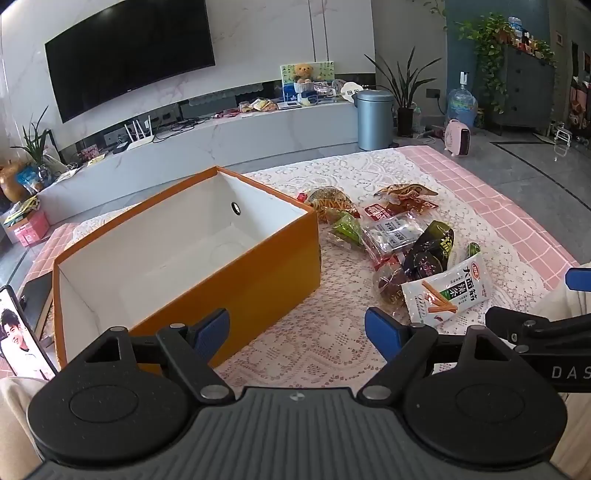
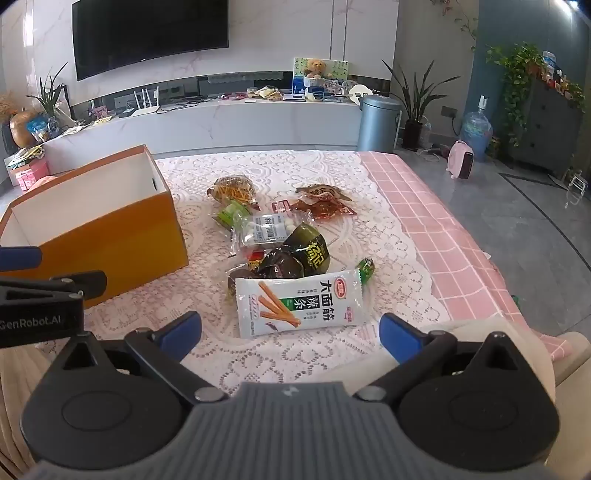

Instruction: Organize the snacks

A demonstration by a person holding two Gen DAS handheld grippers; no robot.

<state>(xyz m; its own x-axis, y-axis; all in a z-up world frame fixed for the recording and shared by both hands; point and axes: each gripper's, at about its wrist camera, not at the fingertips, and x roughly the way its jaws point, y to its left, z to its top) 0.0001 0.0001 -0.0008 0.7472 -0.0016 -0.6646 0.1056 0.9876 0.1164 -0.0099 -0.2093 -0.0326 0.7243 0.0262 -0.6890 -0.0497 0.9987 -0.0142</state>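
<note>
While both tools hang back, the snacks sit in a loose heap on the lace cloth, none of them in the box.

Snack heap: a pile of packets (image 2: 280, 240) on the worktop (image 2: 424, 221), just right of the orange box (image 2: 110, 236).
Nearest packet: white spicy-strip pack (image 2: 299, 301) with Chinese print, flat on the lace, closest to the right tool and overlapping the dark packets behind it.
Behind it: dark green-black pack (image 2: 295, 254), then a clear bag of white candies (image 2: 266, 230), a small green packet (image 2: 231, 214).
Far end: noodle-snack bag (image 2: 234, 190) and two reddish-brown packs (image 2: 321, 201), side by side at the back.
Orange box: open top, white inside, nothing visible in it (image 1: 184, 251); it stands upright on the lace.
Right tool: (image 2: 290, 334) blue pads spread wide apart, gripping nothing, hovering just short of the white pack.
Left tool: (image 1: 297, 332) pads also spread apart, holding nothing, poised near the box's near corner.
Cloth: white lace over pink checked cover.
Left edge: a phone (image 1: 22, 332) propped up, showing a face.
Background: wall TV (image 2: 147, 33), grey bin (image 2: 378, 122).
</note>
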